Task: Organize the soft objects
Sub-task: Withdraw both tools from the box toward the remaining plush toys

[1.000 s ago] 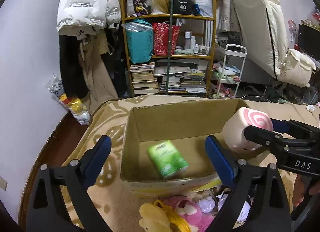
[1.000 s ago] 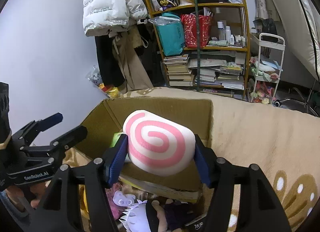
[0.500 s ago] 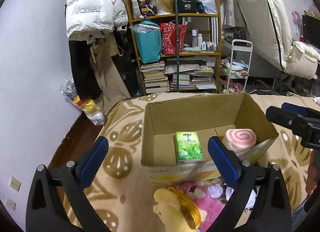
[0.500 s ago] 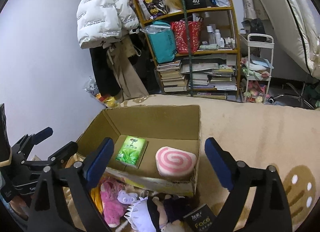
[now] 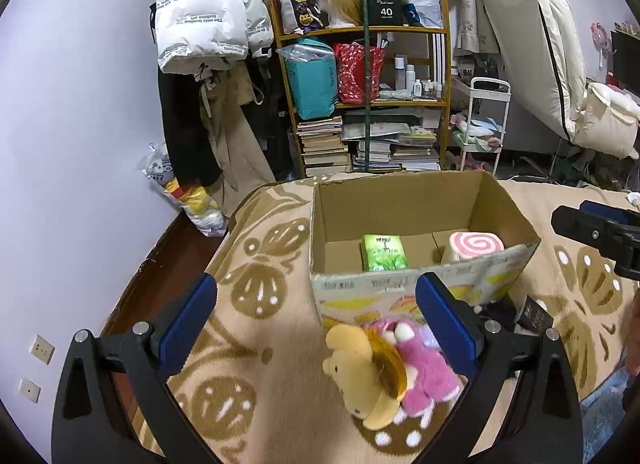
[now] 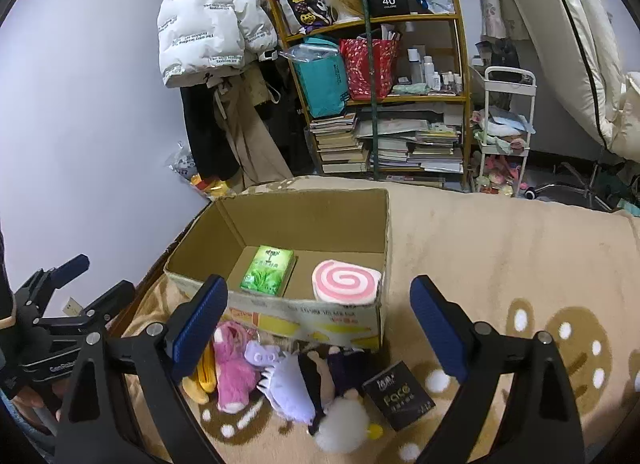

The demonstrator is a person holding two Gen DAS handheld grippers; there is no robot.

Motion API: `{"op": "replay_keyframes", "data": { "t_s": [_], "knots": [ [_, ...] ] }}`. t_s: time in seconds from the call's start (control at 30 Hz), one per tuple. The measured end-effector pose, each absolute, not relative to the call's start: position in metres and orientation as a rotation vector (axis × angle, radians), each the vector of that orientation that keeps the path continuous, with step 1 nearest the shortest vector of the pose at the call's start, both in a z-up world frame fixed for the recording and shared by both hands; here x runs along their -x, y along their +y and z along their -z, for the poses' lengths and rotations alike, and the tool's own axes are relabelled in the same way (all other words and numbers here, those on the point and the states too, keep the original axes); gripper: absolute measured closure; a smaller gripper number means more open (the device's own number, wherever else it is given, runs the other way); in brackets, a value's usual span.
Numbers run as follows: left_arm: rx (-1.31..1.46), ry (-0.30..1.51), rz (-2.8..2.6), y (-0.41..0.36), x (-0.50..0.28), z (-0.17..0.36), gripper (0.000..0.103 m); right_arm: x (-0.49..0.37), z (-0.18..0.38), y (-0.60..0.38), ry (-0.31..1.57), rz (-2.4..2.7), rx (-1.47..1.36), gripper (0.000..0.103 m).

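Note:
An open cardboard box [image 5: 404, 292] [image 6: 304, 314] stands on a beige patterned blanket. Inside lie a green tissue pack [image 5: 383, 252] [image 6: 267, 270] and a pink-and-white swirl cushion [image 5: 474, 245] [image 6: 346, 282]. In front of the box lie a yellow plush [image 5: 366, 372], a pink plush [image 5: 424, 368] [image 6: 232, 368], a lavender plush [image 6: 286, 380], a dark-haired doll [image 6: 328, 376] and a black pack [image 6: 398, 394]. My left gripper [image 5: 316, 318] is open and empty above the plush pile. My right gripper [image 6: 320, 314] is open and empty in front of the box.
A cluttered bookshelf [image 5: 364, 104] with books and bags stands behind the bed. Coats [image 5: 204, 36] hang on the left wall. A white trolley [image 5: 482, 124] and a leaning mattress [image 5: 532, 40] are at the right. The blanket's left edge drops to a wooden floor [image 5: 160, 264].
My right gripper opened and let the swirl cushion drop into the box, then pulled back. My left gripper also drew back and up from the box.

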State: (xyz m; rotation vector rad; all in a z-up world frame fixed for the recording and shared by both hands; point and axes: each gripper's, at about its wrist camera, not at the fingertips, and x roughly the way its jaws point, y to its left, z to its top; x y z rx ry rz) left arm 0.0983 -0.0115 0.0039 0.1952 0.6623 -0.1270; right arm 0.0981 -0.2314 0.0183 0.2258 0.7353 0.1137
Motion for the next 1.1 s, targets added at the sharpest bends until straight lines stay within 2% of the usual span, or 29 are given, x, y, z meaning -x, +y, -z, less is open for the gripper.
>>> {"op": "replay_keyframes", "data": {
  "t_s": [0.5, 1.1],
  "knots": [
    [-0.174, 0.68, 0.108, 0.002, -0.06, -0.006, 0.004, -0.059, -0.021, -0.23, 0.741, -0.063, -0.22, 0.006],
    [-0.179, 0.747, 0.125, -0.001, -0.078, 0.018, 0.004, -0.066, 0.004, -0.243, 0.811, -0.013, -0.234, 0.006]
  ]
}}
